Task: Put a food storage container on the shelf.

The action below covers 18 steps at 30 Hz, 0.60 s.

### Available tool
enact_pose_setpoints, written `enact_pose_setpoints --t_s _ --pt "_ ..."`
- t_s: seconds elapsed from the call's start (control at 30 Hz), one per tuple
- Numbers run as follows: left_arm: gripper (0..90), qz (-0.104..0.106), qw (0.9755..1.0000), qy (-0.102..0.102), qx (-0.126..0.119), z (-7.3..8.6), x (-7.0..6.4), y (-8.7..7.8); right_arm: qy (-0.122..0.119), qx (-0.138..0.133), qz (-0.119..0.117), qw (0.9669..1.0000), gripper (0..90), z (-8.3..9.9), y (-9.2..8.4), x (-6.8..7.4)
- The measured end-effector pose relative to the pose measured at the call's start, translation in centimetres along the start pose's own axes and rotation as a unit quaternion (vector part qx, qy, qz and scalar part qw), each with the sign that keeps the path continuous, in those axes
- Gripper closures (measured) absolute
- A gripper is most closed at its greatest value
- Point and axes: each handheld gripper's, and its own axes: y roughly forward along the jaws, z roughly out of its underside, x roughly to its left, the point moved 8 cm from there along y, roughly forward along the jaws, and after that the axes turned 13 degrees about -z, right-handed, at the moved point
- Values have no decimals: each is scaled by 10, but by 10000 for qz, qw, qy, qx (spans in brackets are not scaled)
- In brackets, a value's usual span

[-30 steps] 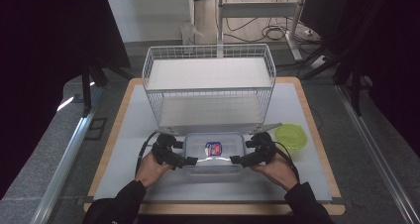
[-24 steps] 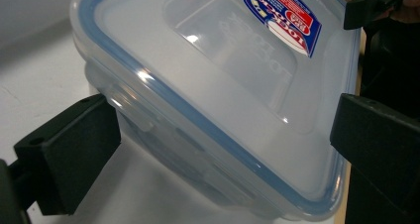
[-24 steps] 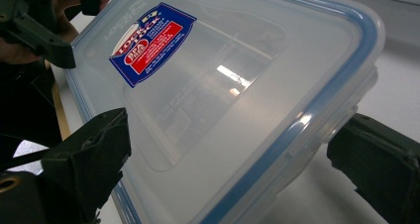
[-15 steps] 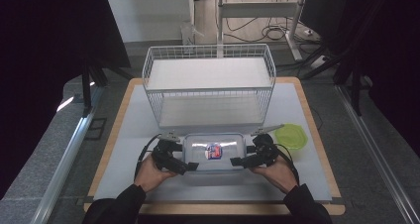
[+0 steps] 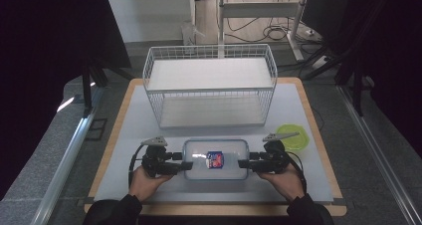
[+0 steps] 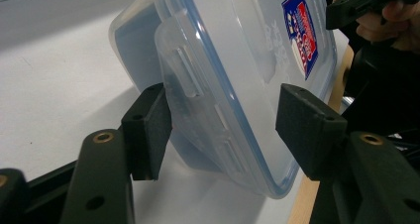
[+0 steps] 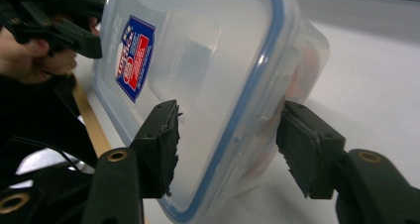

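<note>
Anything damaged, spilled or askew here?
One thing: the inner pad of the right gripper looks frayed and chipped along its edge. The lidded container sits square on the table; nothing spilled.

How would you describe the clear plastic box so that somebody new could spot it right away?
Start at the white wire basket at the table's back, then come toward the near edge. The clear plastic box lies there, left of a green lid; its blue-rimmed lid and red-and-blue sticker mark it.

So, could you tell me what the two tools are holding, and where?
Nothing is gripped yet: each tool, left and right, straddles one end of the lidded container.
</note>
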Motion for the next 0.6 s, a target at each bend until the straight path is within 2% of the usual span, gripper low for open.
enact_pose_setpoints --t_s 0.1,0.2,0.27,0.33,0.43,0.5,0.53,0.57,0.6 --pt "428 76 10000 -53 -18 0 1 -2 190 -129 -194 9995 474 0 -3 -3" --pt "436 122 9998 -134 -43 1 2 -2 223 -177 -235 9993 466 -1 -2 -4" --pt "435 121 9998 -152 -45 1 2 -2 248 -164 -243 9993 461 0 -1 -5" --pt "436 123 9998 -141 -59 1 2 -2 389 -36 -342 9987 452 3 0 -5" --pt "436 123 9997 -188 -53 1 2 -2 485 -83 -423 9979 464 4 -1 -7" --pt "445 155 9994 -314 -61 1 2 -2 520 -84 -384 9979 478 3 -1 -6" --pt "452 163 9993 -340 -74 1 3 -2 570 -106 -391 9976 485 3 -1 -6" --pt "460 166 9991 -380 -93 0 3 -2 725 -167 -448 9962 505 4 -2 -6" --pt "460 174 9988 -432 -123 -1 3 -2 725 -167 -448 9962 505 4 -2 -6"
